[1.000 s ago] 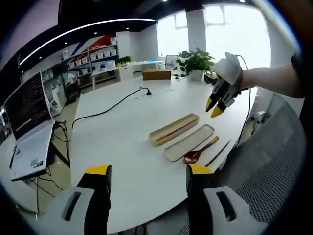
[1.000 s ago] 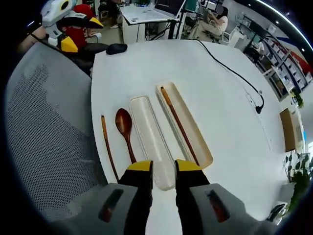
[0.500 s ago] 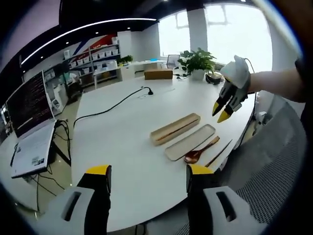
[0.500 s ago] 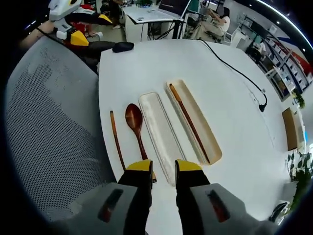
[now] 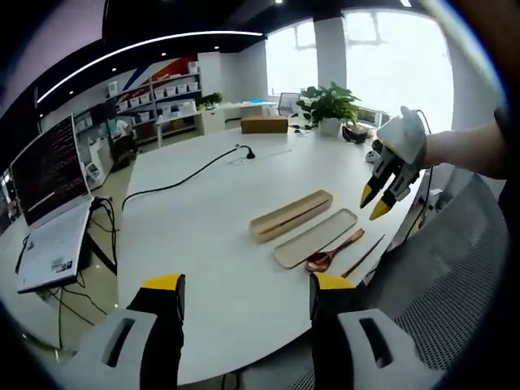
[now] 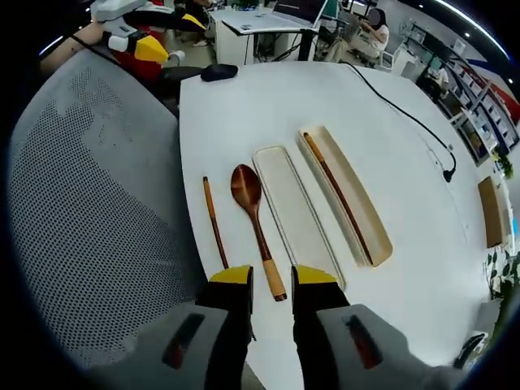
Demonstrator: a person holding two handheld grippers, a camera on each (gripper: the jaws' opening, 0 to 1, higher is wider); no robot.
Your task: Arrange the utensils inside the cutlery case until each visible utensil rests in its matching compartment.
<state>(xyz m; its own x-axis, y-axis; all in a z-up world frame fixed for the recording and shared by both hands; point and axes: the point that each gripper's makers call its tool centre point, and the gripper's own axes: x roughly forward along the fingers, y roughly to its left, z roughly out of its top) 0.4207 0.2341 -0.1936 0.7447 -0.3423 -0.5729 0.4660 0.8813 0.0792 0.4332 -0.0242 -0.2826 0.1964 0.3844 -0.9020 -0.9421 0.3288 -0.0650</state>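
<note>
Right gripper view looks down along the right gripper (image 6: pixel 262 276), whose jaws stand a little apart and hold nothing. Going from left to right ahead of it: the loose chopstick (image 6: pixel 214 232) lies on the white table (image 6: pixel 268 106) just left of the jaws, near the table edge. Next is the wooden spoon (image 6: pixel 254 221), its handle end lying almost between the jaw tips, its bowl pointing away. Just right of the spoon lies the flat lid (image 6: pixel 294 213), bare. Further right is the case tray (image 6: pixel 349 197), and the second chopstick (image 6: pixel 335 189) already rests inside it.

So the task seems about one third done: one chopstick is in place; the spoon and the other chopstick are still outside the case. The right gripper appears aimed at the spoon handle.

In the left gripper view, the left gripper (image 5: pixel 246 286) hangs well apart from the utensils, jaws wide apart and holding nothing.
</note>
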